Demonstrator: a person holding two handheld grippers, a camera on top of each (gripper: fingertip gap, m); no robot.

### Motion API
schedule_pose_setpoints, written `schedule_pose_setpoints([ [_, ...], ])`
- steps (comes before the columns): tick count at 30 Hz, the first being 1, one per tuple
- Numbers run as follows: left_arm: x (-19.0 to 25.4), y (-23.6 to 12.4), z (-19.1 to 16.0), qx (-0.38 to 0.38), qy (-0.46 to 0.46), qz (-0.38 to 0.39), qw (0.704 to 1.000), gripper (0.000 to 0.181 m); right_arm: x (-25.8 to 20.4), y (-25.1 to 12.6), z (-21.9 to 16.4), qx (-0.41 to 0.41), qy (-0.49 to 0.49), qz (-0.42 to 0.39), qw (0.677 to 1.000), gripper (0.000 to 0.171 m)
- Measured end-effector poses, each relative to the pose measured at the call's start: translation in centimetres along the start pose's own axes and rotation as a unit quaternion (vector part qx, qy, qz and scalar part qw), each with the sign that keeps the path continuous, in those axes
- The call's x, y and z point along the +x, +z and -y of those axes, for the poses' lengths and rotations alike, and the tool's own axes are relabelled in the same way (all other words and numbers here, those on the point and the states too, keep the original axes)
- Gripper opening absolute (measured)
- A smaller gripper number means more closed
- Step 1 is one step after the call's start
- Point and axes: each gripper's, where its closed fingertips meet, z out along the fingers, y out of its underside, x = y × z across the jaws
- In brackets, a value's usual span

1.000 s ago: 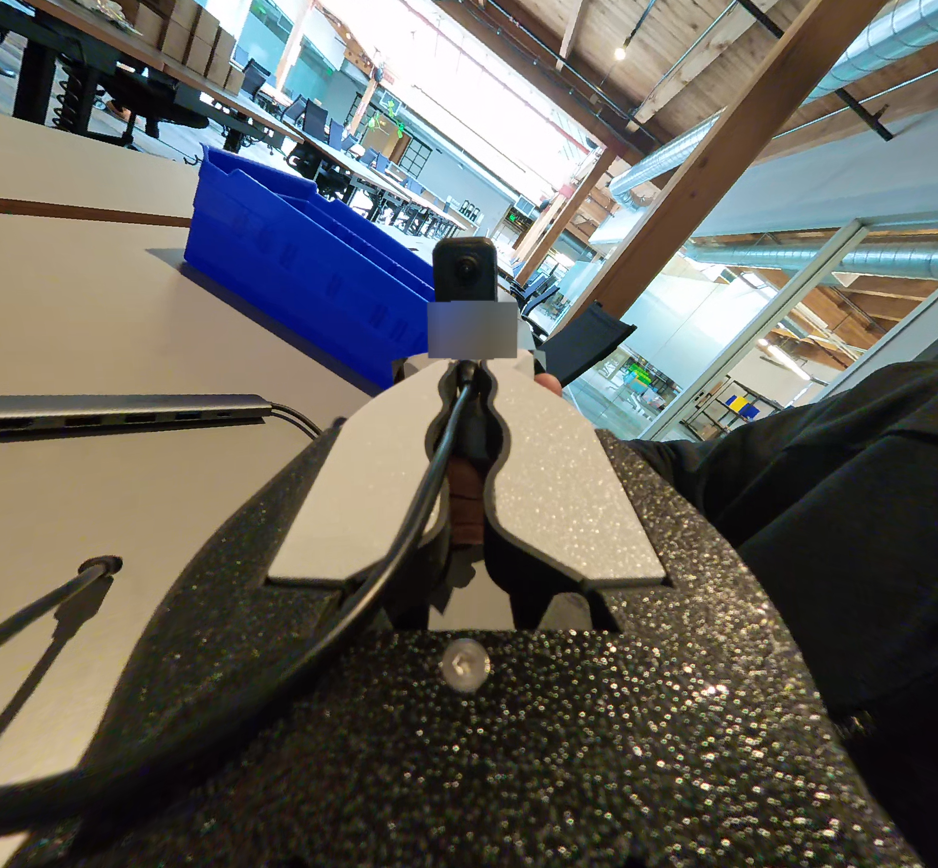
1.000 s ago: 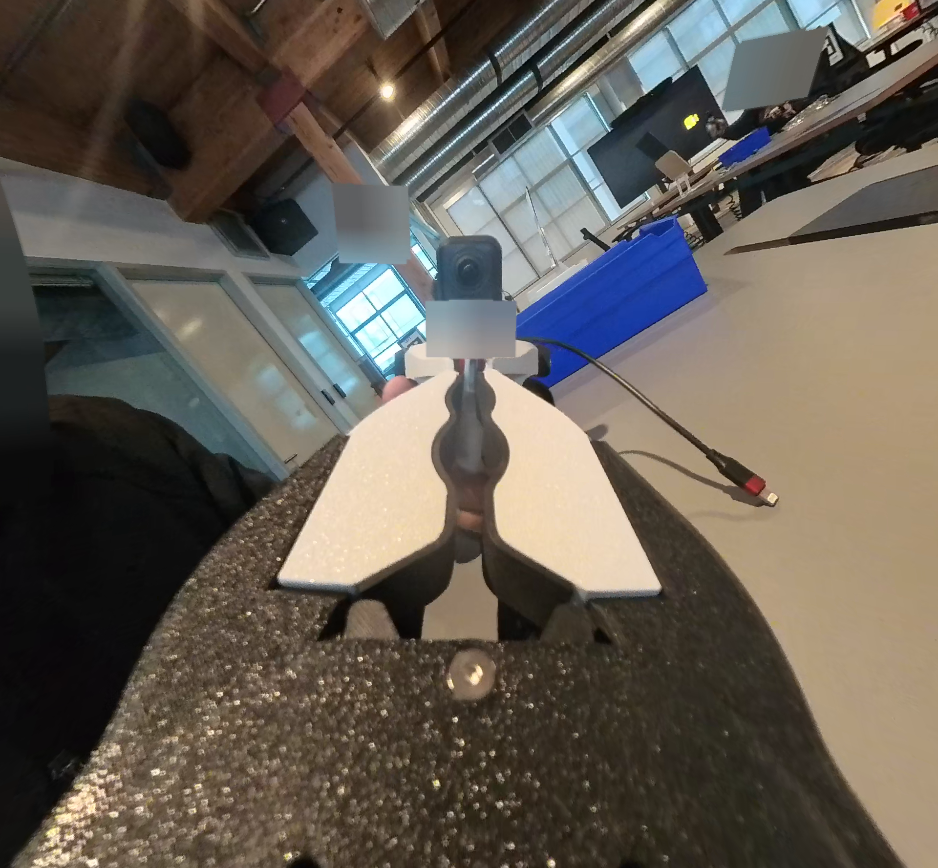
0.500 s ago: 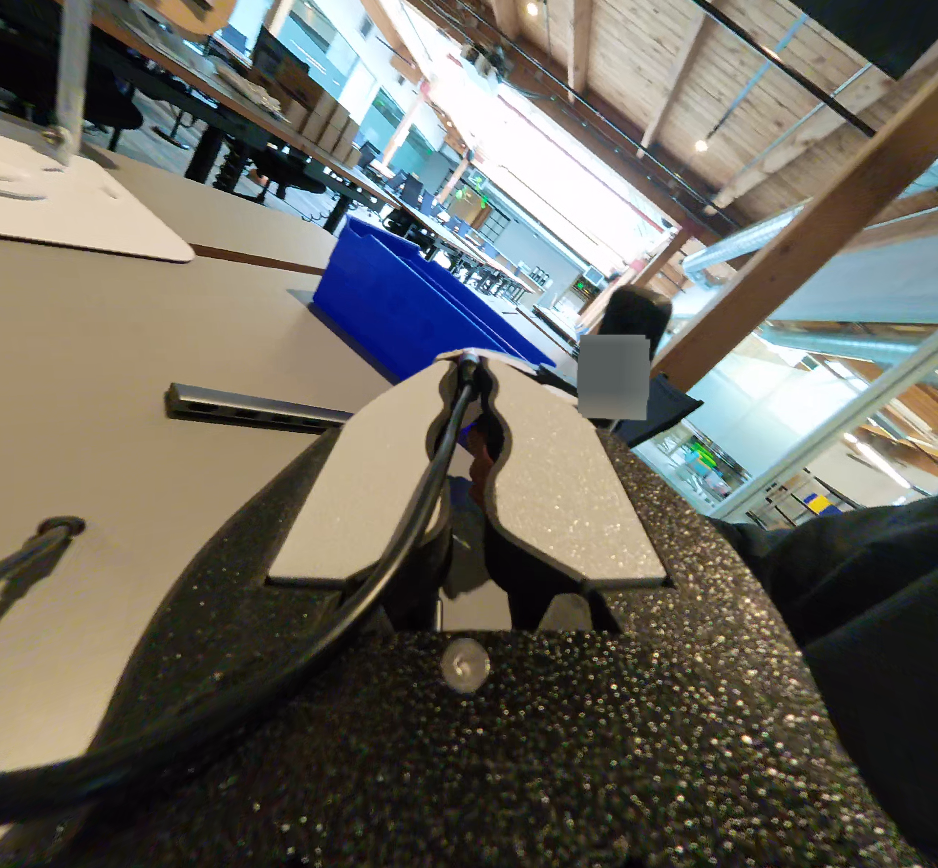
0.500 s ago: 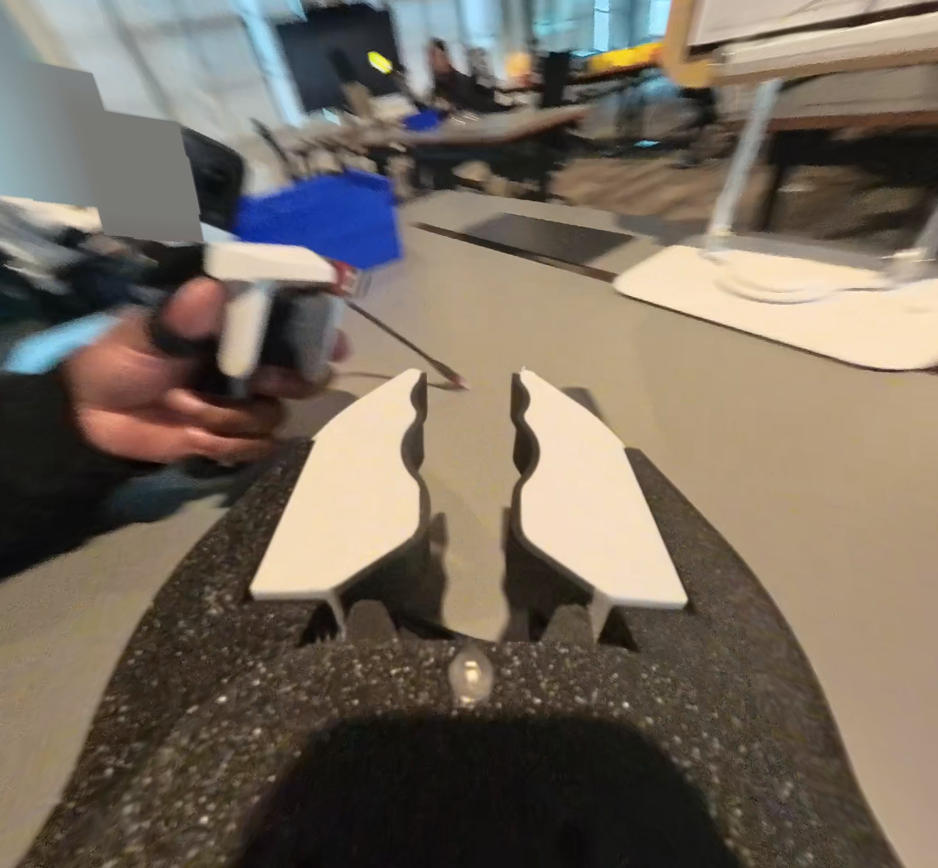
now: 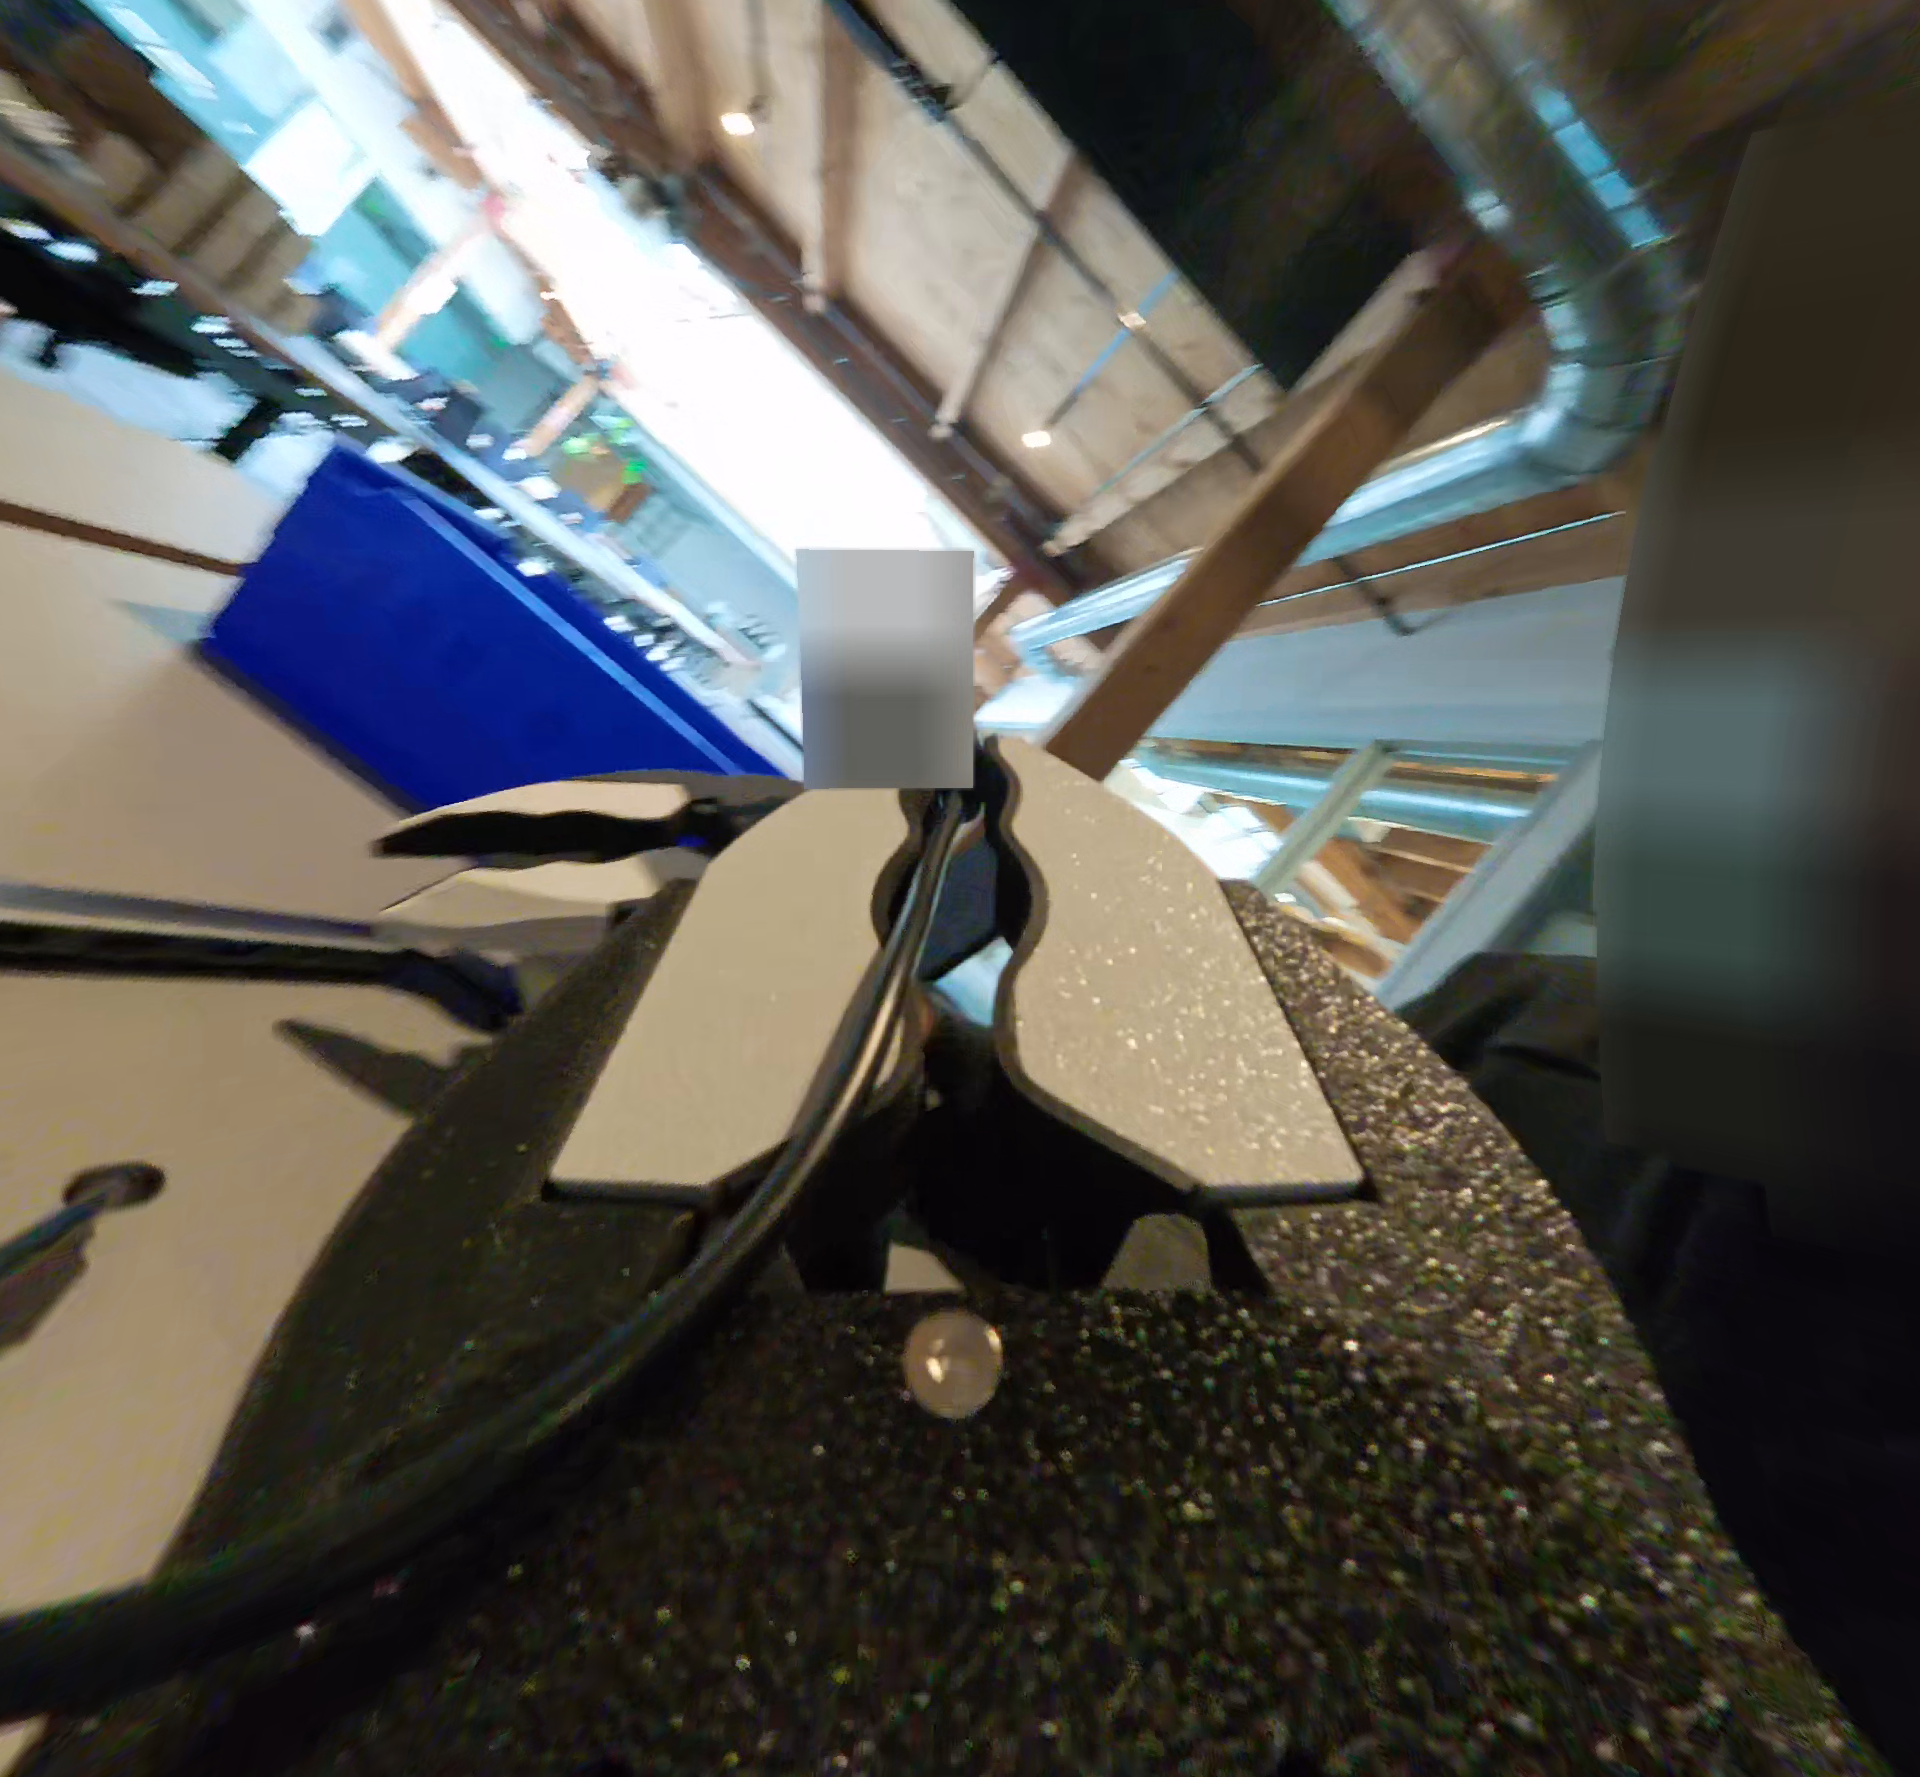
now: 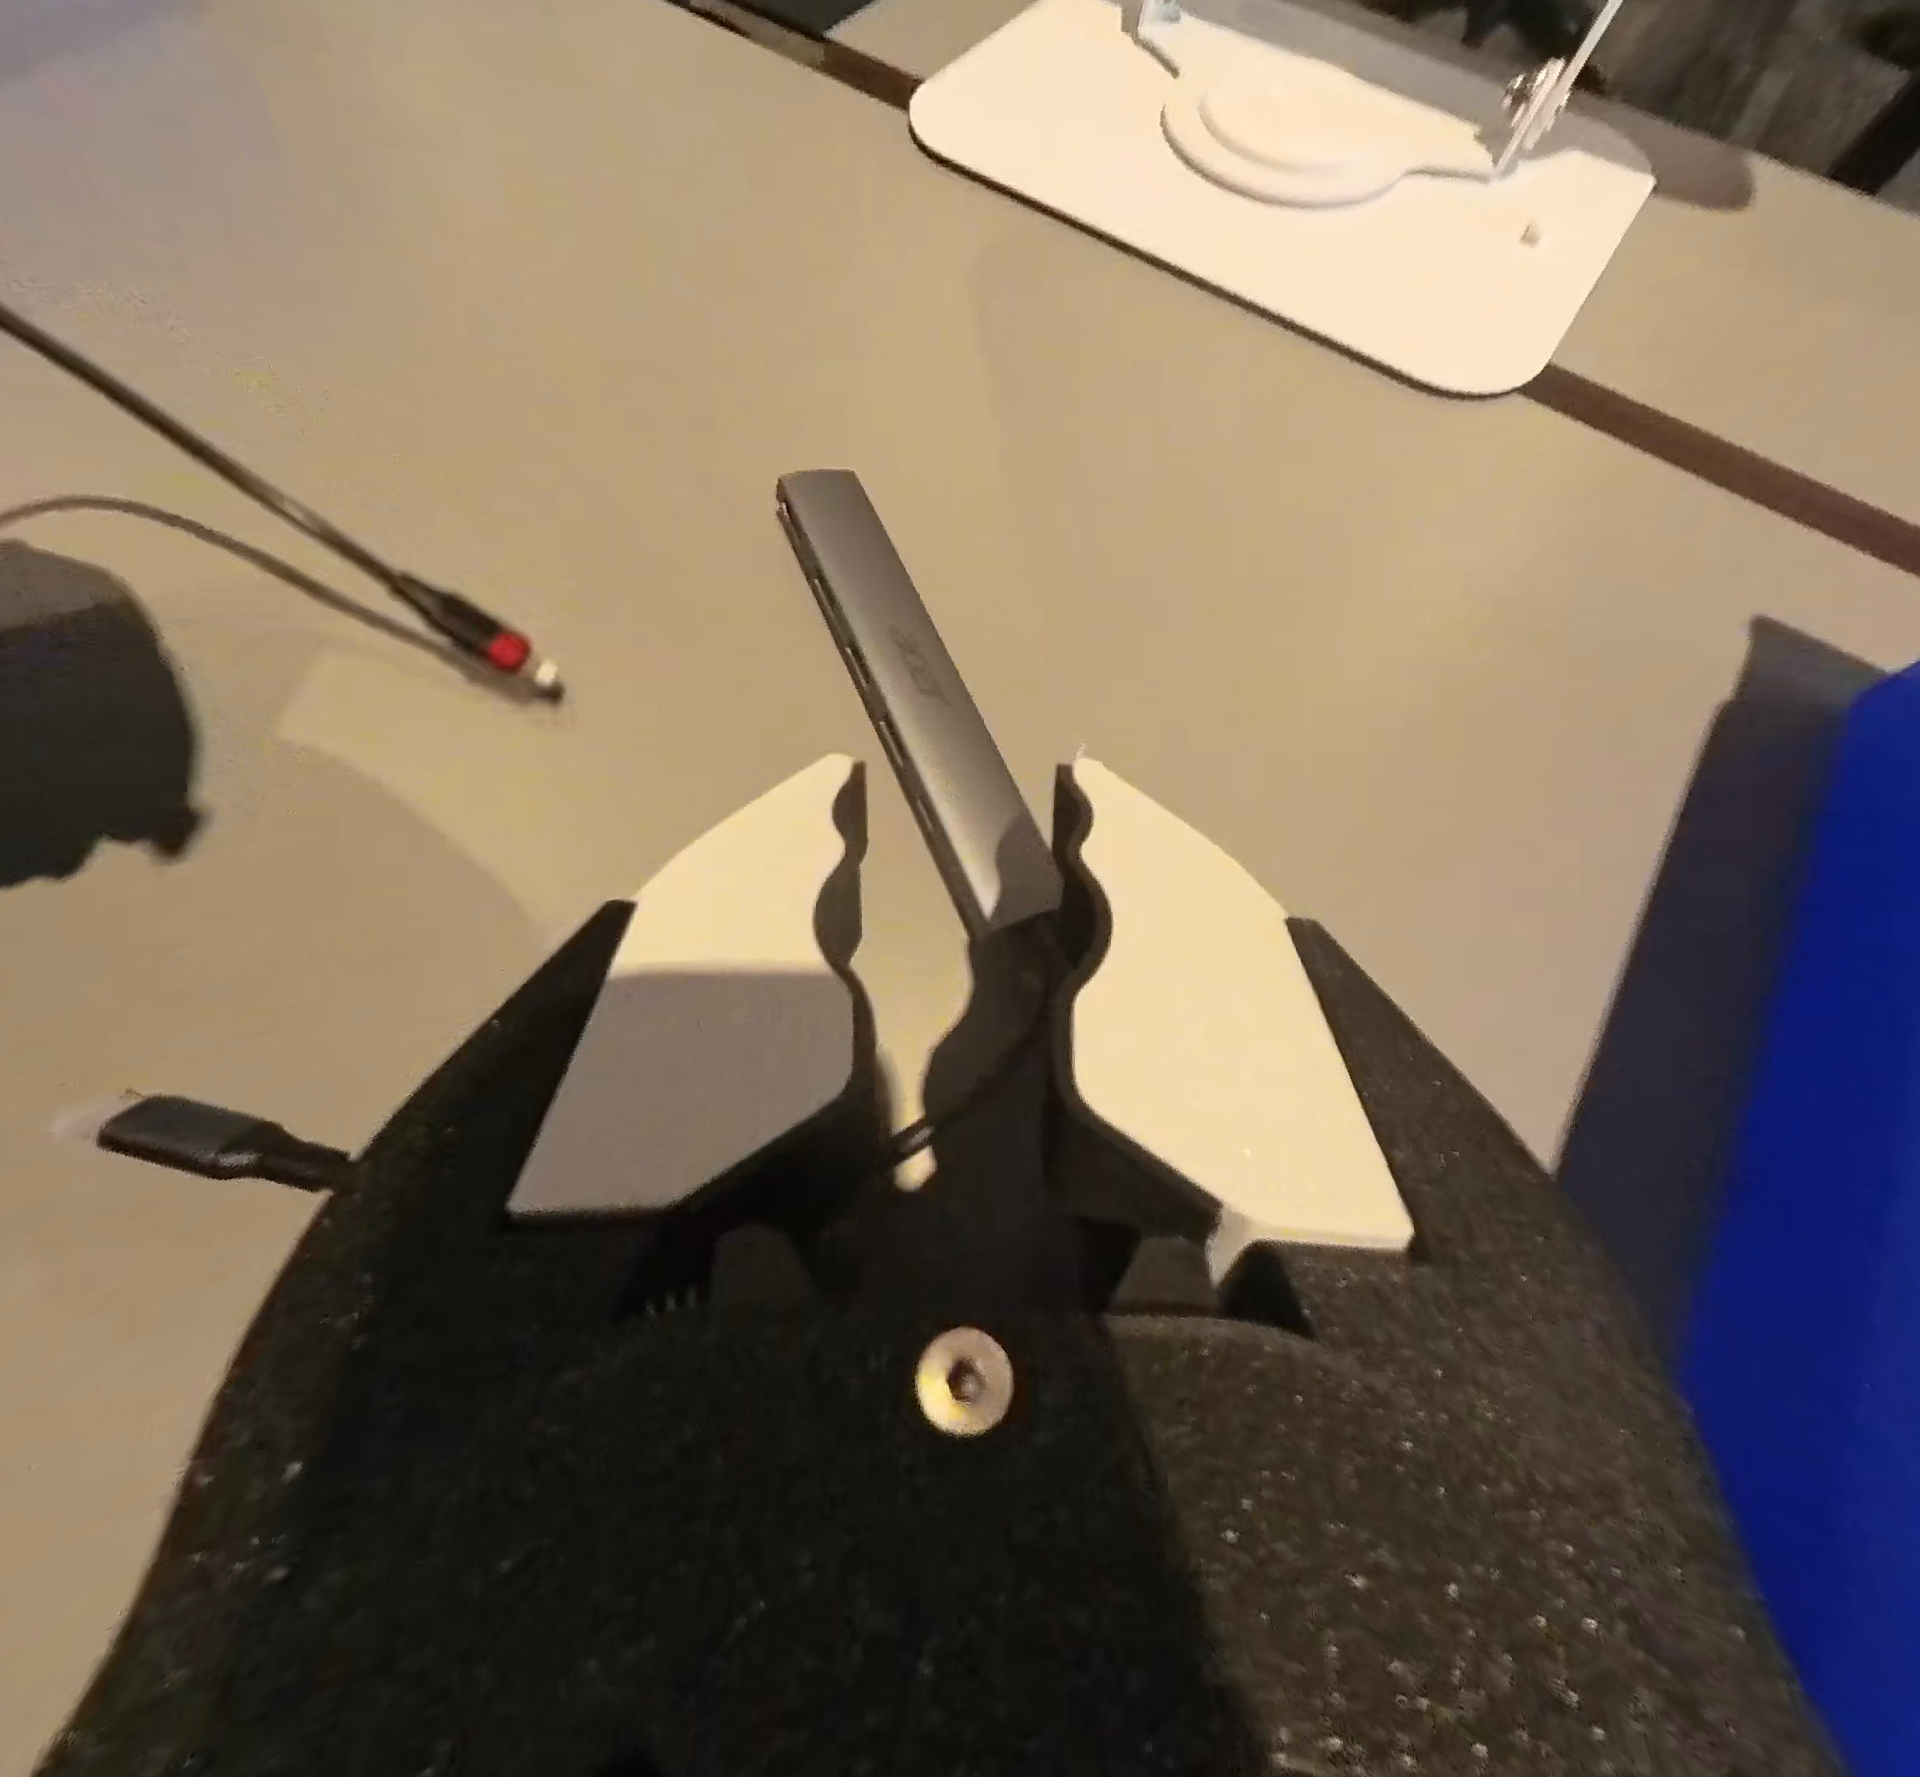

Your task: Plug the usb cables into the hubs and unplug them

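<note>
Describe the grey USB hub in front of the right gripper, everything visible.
The USB hub is a slim, flat bar of dark grey, metal-looking casing with a row of port slots along its left edge. It lies flat on the tan table, angled away to the upper left. Its near end, where a thin black lead exits, sits between the open right gripper fingers, close against the right-hand one.

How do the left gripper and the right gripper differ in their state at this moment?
The left gripper is shut on a thin black cable, while the right gripper is open and grips nothing. The left gripper points up toward the ceiling; the right gripper looks down at the table, with the near end of the grey hub between its fingers. Both have pale wavy-edged fingers on a black speckled body.
</note>
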Motion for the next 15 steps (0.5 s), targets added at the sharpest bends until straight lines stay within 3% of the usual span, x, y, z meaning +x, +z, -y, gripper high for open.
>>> schedule_pose_setpoints([
  [8, 3.7, -0.2, -0.1, 0.010, 0.022, -0.136, 0.990, 0.008, -0.8, 0.8, -1.1, -0.049, 0.003, 0.043, 0.998, 0.034],
  [15, 3.6, -0.3, 0.1, 0.018, 0.033, -0.127, 0.991, 0.008, -0.6, 1.2, -1.7, -0.074, 0.015, 0.051, 0.996, 0.034],
])
